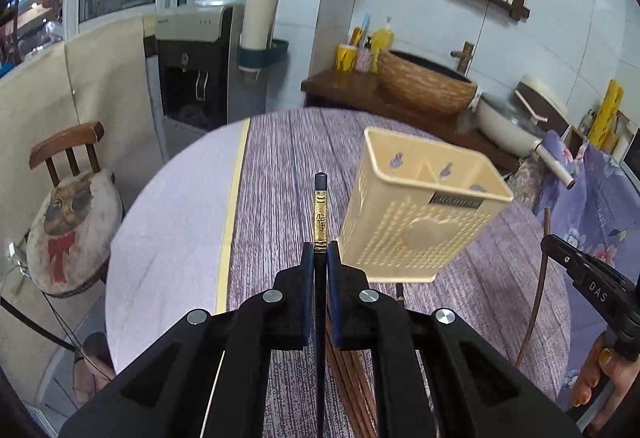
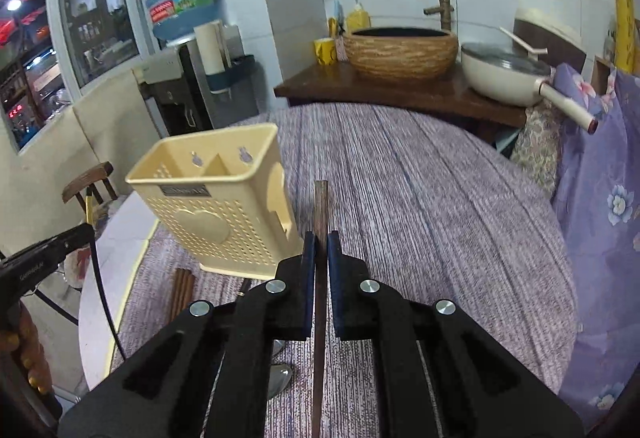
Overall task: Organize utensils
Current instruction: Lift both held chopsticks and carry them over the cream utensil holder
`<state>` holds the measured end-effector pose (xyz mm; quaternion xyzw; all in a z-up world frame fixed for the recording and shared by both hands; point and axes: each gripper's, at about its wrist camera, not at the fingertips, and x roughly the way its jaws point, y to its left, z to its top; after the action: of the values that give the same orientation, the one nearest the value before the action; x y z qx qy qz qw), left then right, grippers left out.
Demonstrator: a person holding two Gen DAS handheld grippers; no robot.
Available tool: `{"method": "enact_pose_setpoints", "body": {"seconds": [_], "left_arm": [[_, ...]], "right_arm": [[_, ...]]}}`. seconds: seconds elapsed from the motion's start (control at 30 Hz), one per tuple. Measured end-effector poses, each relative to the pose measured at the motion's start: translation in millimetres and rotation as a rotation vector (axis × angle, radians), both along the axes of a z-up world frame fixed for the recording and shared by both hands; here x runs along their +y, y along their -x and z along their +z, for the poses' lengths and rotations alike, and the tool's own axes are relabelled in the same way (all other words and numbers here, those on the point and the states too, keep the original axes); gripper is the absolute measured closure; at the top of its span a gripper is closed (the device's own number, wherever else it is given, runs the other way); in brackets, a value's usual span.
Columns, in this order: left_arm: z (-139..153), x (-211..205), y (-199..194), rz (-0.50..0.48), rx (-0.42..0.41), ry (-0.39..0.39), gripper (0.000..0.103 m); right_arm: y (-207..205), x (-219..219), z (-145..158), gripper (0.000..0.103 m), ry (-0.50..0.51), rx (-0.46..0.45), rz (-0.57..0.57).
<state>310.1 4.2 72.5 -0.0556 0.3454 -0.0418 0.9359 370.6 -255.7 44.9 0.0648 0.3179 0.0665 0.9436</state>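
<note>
The holder [image 1: 416,214], a cream perforated bin with an inner divider, stands upright on the table [image 1: 280,166], its open top accessible from above. Both chopsticks are carried above the table near it.

The black chopstick [image 1: 320,214], with a gold band at its head, is clamped in the left gripper [image 1: 320,258]. The jaws are nearly closed, pads pressing its shaft just below the band. The head projects forward; the rest trails back under the gripper. Gripping near one end leaves a long free length, which should suit lowering the stick into a compartment.

The brown chopstick [image 2: 320,206] is clamped the same way in the right gripper [image 2: 320,250], jaws nearly closed on it, square end forward. In this view the holder [image 2: 216,206] sits left of the stick.

More brown chopsticks [image 2: 182,290] lie flat beside the holder's base, and a spoon [image 2: 280,378] lies under the right gripper; these look unsorted.

Likely step: carrying both sticks to the holder. Each must probably be tipped upright before insertion.
</note>
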Motion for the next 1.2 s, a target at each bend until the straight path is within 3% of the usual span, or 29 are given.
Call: {"method": "enact_pose_setpoints", "body": {"seconds": [0.23, 0.83, 1.0, 1.2], "left_arm": [[21.2, 3.0, 9.6, -0.002, -0.055, -0.008, 0.095], [41.0, 10.2, 17.0, -0.008, -0.079, 0.004, 0.095], [64.9, 11.6, 14.1, -0.019, -0.101, 0.024, 0.095], [119.2, 17.4, 10.1, -0.048, -0.153, 0.096, 0.095]], "right_arm": [[23.4, -8.4, 31.4, 0.096, -0.010, -0.064, 0.044], [34.3, -16.9, 61.4, 0.096, -0.054, -0.086, 0.082], [31.4, -13.9, 85.4, 0.096, -0.061, -0.106, 0.097], [25.0, -6.9, 143.7, 0.096, -0.067, -0.162, 0.121]]}}
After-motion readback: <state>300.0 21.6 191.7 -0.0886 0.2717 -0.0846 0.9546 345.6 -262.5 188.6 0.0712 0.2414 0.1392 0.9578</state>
